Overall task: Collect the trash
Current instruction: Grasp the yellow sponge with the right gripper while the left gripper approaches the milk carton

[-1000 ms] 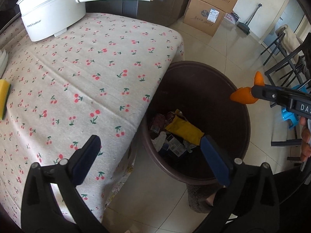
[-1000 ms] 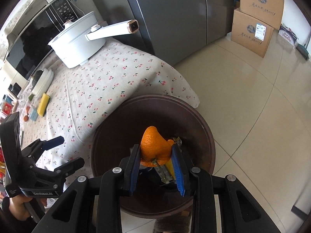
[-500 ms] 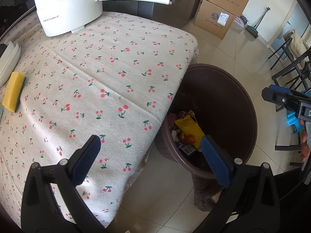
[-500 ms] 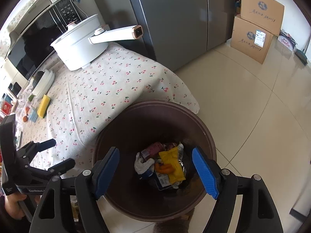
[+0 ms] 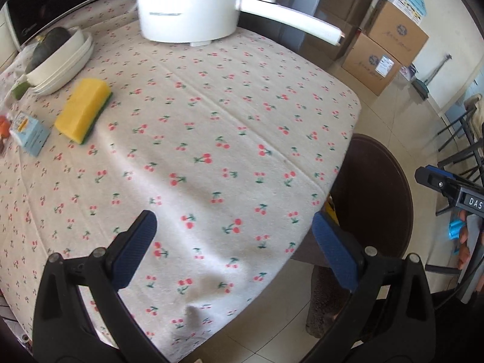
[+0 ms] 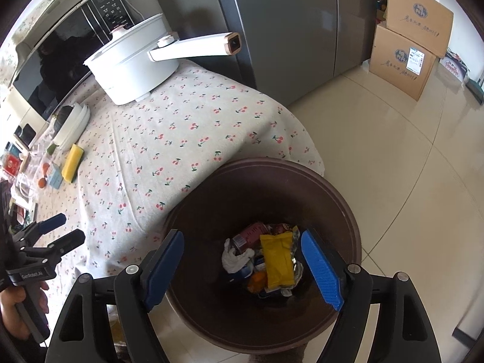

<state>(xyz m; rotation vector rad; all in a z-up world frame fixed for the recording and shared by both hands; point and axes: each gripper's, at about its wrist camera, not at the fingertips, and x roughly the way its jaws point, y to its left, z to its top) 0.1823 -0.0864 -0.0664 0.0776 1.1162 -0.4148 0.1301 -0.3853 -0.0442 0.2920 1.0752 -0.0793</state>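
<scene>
Hovering: right gripper (image 6: 242, 267) fingers wide, empty, over bin (image 6: 348, 211) | left gripper (image 5: 234, 246) fingers wide, empty

1. Trash bin (image 5: 390, 199): in left wrist view, tablecloth (image 5: 211, 151) edge covers its near side; contents mostly hidden, only a yellow sliver shows.
2. Right gripper (image 5: 444, 183): cut off by right edge in left wrist view; label reads only "DAS".
3. White pot (image 5: 187, 6): top cut by upper edge.
4. Orange peel (image 6: 257, 280): half buried under yellow wrapper (image 6: 276, 260).
5. Items at table's far left (image 6: 18, 163): too small to ID.
</scene>
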